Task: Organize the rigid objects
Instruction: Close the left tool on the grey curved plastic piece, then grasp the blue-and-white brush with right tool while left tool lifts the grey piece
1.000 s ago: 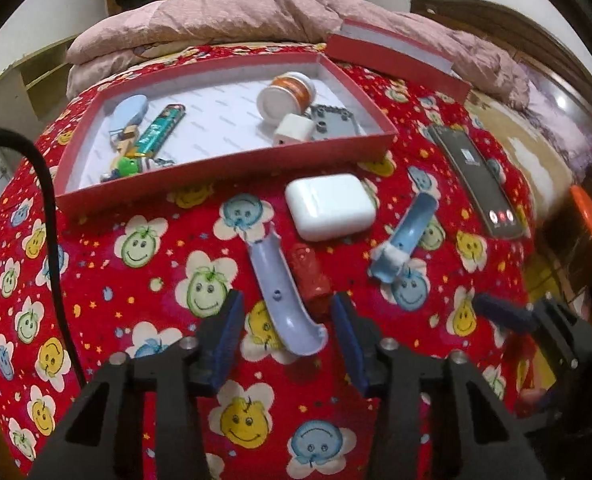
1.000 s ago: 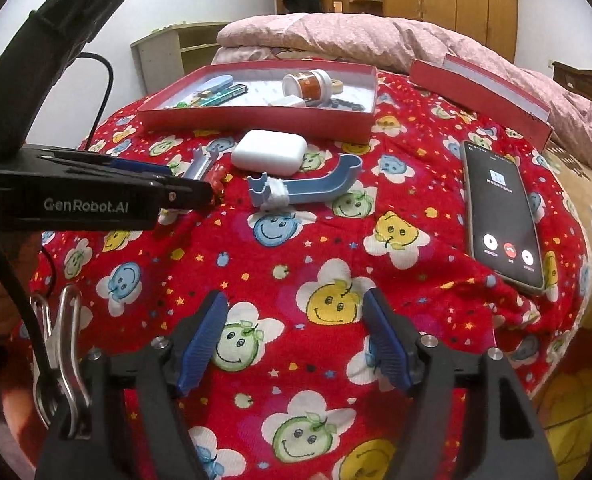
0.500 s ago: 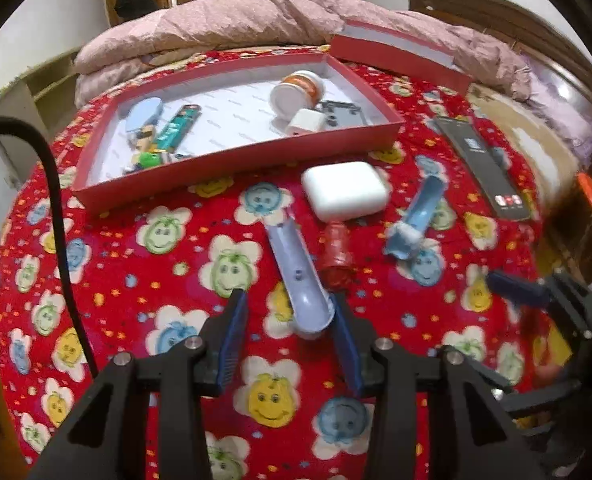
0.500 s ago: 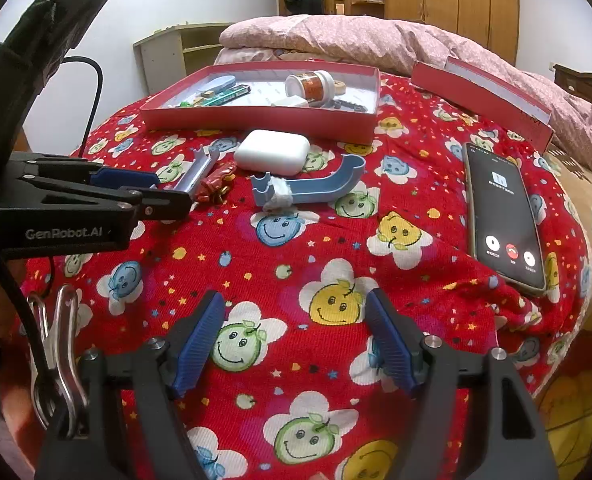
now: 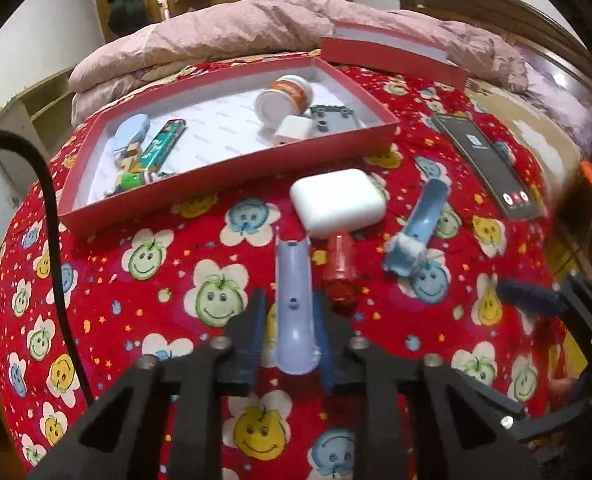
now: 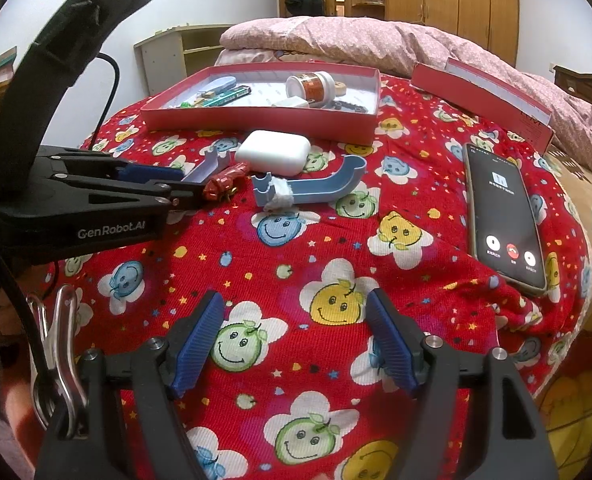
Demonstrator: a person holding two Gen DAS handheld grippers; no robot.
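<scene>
A lavender curved plastic piece (image 5: 294, 300) (image 6: 210, 164) lies on the red smiley-print bedspread. My left gripper (image 5: 292, 316) (image 6: 188, 186) is closing its jaws on the piece's near end, with a blue pad against each side. A small red toy piece (image 5: 337, 276) (image 6: 226, 180) lies just right of it, untouched. Beyond are a white earbud case (image 5: 337, 200) (image 6: 274, 152) and a blue curved piece (image 5: 419, 228) (image 6: 315, 190). My right gripper (image 6: 296, 340) hovers open over bare bedspread, nothing between its fingers.
A red tray (image 5: 232, 176) (image 6: 256, 118) at the back holds a white jar (image 5: 284, 98), a lighter (image 5: 164, 144) and several small items. Its lid (image 5: 391, 56) leans on a pink quilt. A phone (image 5: 487, 164) (image 6: 503, 216) lies at the right. A black cable (image 5: 52, 200) hangs at the left.
My left gripper's jaws have narrowed from wide apart to tight around the lavender piece's near end. The right gripper has stayed still and open.
</scene>
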